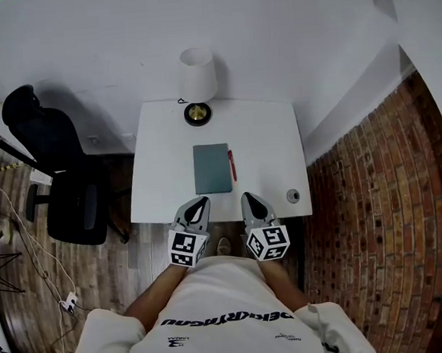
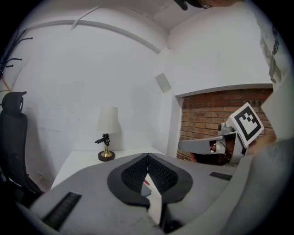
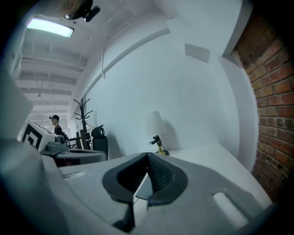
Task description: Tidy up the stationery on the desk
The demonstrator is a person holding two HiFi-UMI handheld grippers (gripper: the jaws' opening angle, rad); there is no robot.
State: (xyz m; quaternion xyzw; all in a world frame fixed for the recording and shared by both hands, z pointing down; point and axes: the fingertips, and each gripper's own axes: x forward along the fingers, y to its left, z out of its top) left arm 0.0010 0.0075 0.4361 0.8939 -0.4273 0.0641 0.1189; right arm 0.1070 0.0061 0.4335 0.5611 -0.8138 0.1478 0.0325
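Observation:
A grey-green notebook (image 1: 212, 168) lies flat in the middle of the white desk (image 1: 263, 134). A red pen (image 1: 232, 165) lies along its right edge. Both grippers hover at the desk's near edge, short of the notebook. My left gripper (image 1: 201, 203) is shut with nothing in it, and so is my right gripper (image 1: 248, 199). In the left gripper view the jaws (image 2: 147, 156) meet, and a sliver of notebook (image 2: 144, 191) and pen (image 2: 146, 182) shows below them. The right gripper view shows closed jaws (image 3: 147, 156) with the notebook (image 3: 141, 190) beyond them.
A white-shaded lamp (image 1: 197, 86) on a brass base stands at the desk's far edge. A small round object (image 1: 293, 196) sits near the front right corner. A black office chair (image 1: 65, 176) stands left of the desk. A brick wall (image 1: 375, 198) runs along the right.

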